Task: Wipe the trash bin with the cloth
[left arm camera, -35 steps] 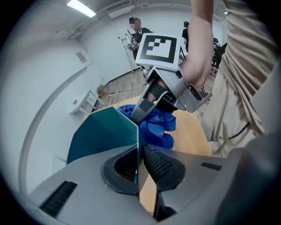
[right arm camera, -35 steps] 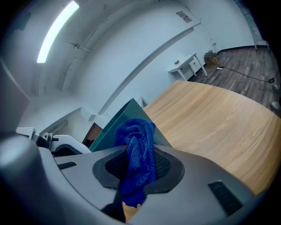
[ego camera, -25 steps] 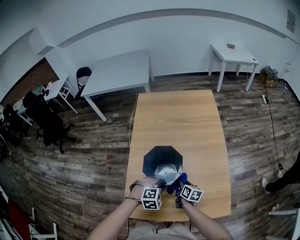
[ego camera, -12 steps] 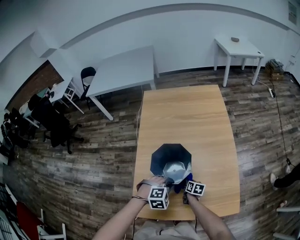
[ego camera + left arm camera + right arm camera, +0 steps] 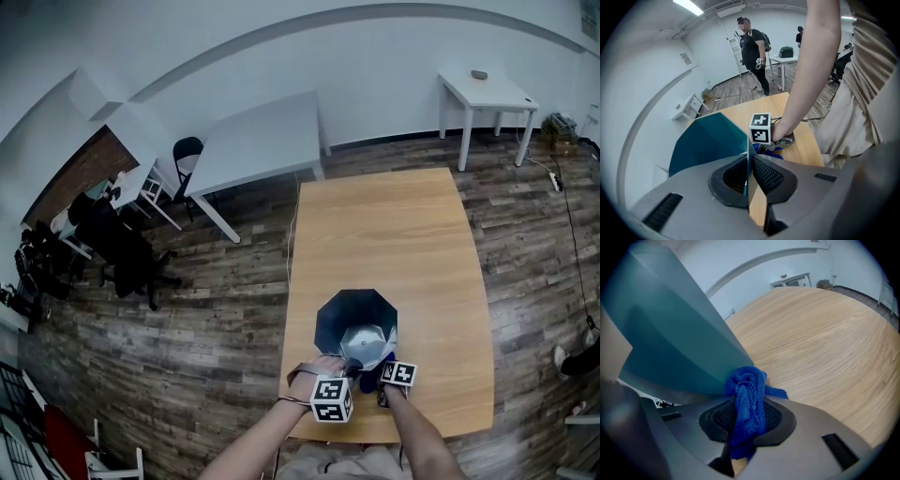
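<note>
A dark teal faceted trash bin (image 5: 354, 321) stands near the front edge of the wooden table (image 5: 394, 225). My left gripper (image 5: 345, 364) is shut on the bin's near rim; in the left gripper view the thin wall (image 5: 747, 157) sits pinched between the pads. My right gripper (image 5: 377, 377) is shut on a bunched blue cloth (image 5: 747, 397), low at the bin's right side. The cloth presses against the bin's outer wall (image 5: 675, 333) close to the tabletop. In the left gripper view the right gripper's marker cube (image 5: 760, 129) and a bit of the cloth (image 5: 765, 151) show beside the bin.
A large white table (image 5: 262, 141) and a small white one (image 5: 487, 92) stand beyond the wooden table. Dark chairs (image 5: 122, 248) crowd the left. A person (image 5: 753, 44) stands across the room. The table's front edge lies just under my hands.
My right gripper has sunk with the cloth down the bin's right side toward the tabletop. The left gripper stays on the rim.
</note>
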A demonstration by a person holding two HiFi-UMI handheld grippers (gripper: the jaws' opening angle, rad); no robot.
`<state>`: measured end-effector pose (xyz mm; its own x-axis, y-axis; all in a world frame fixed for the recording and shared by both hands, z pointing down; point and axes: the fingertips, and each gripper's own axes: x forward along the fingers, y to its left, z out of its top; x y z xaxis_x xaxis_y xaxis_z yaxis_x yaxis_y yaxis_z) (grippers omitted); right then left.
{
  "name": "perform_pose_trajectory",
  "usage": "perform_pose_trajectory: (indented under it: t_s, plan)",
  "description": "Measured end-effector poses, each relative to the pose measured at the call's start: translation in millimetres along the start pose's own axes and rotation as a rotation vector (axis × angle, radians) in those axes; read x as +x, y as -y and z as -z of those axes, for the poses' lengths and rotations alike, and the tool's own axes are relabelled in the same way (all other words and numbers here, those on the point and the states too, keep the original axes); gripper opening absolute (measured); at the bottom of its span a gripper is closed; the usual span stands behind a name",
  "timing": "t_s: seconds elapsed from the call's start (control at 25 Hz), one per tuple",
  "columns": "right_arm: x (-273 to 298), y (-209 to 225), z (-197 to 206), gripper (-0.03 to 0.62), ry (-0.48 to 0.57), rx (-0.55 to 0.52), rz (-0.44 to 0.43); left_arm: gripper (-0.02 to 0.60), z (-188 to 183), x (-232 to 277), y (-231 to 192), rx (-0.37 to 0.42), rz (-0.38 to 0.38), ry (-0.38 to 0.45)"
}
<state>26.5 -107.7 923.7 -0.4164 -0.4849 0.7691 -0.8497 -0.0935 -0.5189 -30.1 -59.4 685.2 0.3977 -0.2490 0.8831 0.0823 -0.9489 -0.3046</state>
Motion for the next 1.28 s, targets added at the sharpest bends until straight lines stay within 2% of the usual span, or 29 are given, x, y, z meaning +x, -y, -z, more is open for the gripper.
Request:
perform_pose_trajectory:
  t_s: [0.12, 0.24, 0.32, 0.44, 0.64, 0.72, 0.88, 1.0, 1.12, 1.28]
  plan:
    - [0, 0, -1, 0.087, 0.003, -0.032, 0.015, 0.038, 1, 1, 0, -0.016, -0.015, -0.003]
    - [-13, -3, -10, 0.087, 0.05, -0.084, 0.033, 0.038, 4, 1, -1, -0.034, -0.036, -0.011]
    - [-31, -6, -18, 0.087, 0.087, -0.076, 0.016, 0.038, 2, 1, -3, -0.054, -0.044, -0.017]
    - [-68, -18, -35, 0.087, 0.154, -0.047, -0.047, 0.038, 1, 2, -5, -0.107, -0.062, -0.038]
    - [-137, -47, -70, 0.087, 0.246, -0.072, -0.158, 0.038, 0, 6, -18, -0.251, -0.112, -0.073]
    - [-162, -61, -77, 0.087, 0.273, -0.067, -0.221, 0.038, -2, 8, -20, -0.285, -0.114, -0.084]
    - [-204, -104, -87, 0.087, 0.316, -0.087, -0.342, 0.038, -2, 10, -21, -0.316, -0.088, -0.101]
    - [-217, -136, -87, 0.086, 0.338, -0.136, -0.399, 0.035, -2, 8, -24, -0.324, -0.075, -0.103]
    - [-212, -151, -83, 0.087, 0.335, -0.163, -0.408, 0.035, -3, 8, -25, -0.32, -0.064, -0.101]
    - [-198, -150, -76, 0.086, 0.323, -0.136, -0.393, 0.032, -5, 9, -23, -0.327, -0.048, -0.095]
